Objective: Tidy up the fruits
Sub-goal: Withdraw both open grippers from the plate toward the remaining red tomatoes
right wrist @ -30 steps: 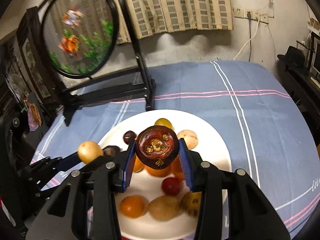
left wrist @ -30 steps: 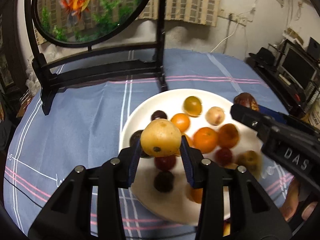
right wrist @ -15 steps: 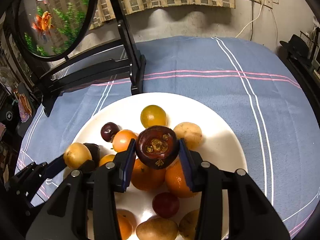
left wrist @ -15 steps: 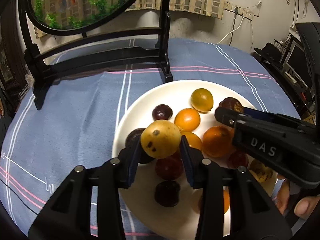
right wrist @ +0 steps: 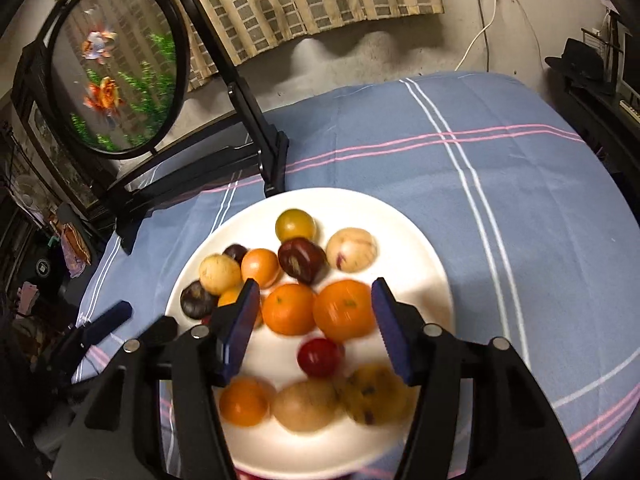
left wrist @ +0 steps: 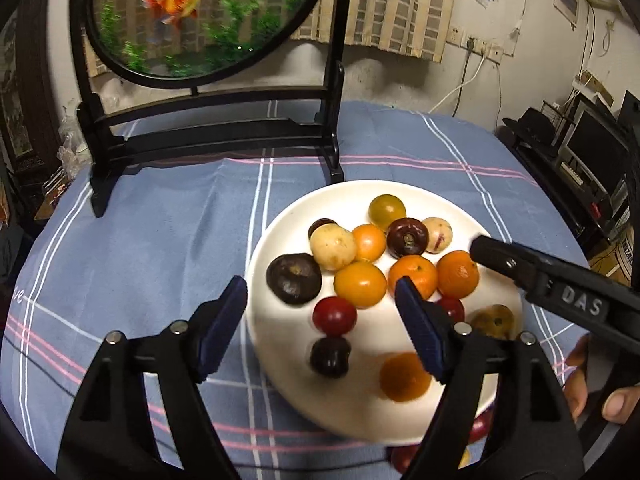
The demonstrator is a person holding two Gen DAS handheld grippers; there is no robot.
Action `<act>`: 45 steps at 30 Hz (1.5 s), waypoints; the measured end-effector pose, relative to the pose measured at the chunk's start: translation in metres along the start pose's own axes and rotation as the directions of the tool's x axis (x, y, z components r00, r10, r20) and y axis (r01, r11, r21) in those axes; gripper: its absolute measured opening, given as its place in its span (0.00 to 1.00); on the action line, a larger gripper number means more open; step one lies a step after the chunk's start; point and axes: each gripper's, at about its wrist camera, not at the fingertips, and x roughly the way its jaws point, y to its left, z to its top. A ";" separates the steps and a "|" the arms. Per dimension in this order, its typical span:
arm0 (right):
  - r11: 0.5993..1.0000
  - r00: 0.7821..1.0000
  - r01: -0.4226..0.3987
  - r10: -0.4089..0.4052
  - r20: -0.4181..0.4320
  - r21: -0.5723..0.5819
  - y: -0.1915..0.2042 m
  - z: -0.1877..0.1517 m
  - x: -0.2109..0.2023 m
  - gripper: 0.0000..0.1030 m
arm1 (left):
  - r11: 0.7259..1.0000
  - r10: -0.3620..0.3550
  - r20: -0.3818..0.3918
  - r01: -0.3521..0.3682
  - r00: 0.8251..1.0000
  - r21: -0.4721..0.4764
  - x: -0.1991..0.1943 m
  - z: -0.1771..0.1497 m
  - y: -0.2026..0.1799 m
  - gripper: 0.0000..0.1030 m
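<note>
A white plate (left wrist: 276, 240) (right wrist: 416, 240) on the blue checked cloth holds several fruits: oranges, red and dark plums, pale yellow ones. A pale yellow fruit (left wrist: 333, 246) (right wrist: 220, 273) lies at the plate's left among them. A dark maroon fruit (left wrist: 407, 237) (right wrist: 302, 260) lies near the plate's middle back. My left gripper (left wrist: 322, 328) is open and empty above the plate's near left edge. My right gripper (right wrist: 314, 330) is open and empty above the oranges (right wrist: 344, 309); it also shows in the left wrist view (left wrist: 504, 258) at the right.
A black stand with a round goldfish screen (left wrist: 200, 16) (right wrist: 120, 76) stands on the table behind the plate. A few red fruits (left wrist: 404, 458) lie on the cloth at the plate's near edge. Shelves with electronics (left wrist: 592, 152) stand past the table's right side.
Both grippers have opened. The pale yellow fruit has left my left gripper and the dark maroon fruit has left my right gripper; both now lie on the plate. Both grippers have drawn back.
</note>
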 end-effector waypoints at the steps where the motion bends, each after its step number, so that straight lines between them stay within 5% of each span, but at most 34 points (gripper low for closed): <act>1: 1.000 1.000 0.001 -0.001 -0.001 -0.001 -0.002 -0.005 -0.006 0.57 | 1.000 -0.007 0.001 0.007 1.000 0.002 -0.006 -0.003 -0.001 0.76; 14: 0.995 0.995 -0.067 0.061 0.079 0.070 -0.012 -0.053 -0.085 0.63 | 0.998 -0.033 0.047 0.031 0.998 0.053 -0.068 -0.043 -0.014 0.77; 24: 0.996 0.996 -0.049 0.043 0.073 0.076 -0.021 -0.103 -0.093 0.65 | 0.994 -0.019 0.031 0.016 0.999 0.106 -0.074 -0.079 -0.027 0.78; 29: 0.989 0.991 -0.096 0.085 0.099 0.113 -0.039 -0.126 -0.089 0.65 | 0.998 -0.033 0.037 0.031 0.999 0.060 -0.071 -0.092 -0.023 0.86; 37: 0.995 0.999 0.021 -0.018 0.035 -0.100 -0.020 -0.137 -0.083 0.66 | 0.995 -0.057 0.001 0.057 0.998 0.084 -0.049 -0.116 -0.025 0.87; 45: 0.941 0.987 0.152 -0.159 -0.001 -0.303 0.008 -0.153 -0.065 0.65 | 0.994 -0.042 0.028 0.039 0.999 0.101 -0.053 -0.120 -0.020 0.88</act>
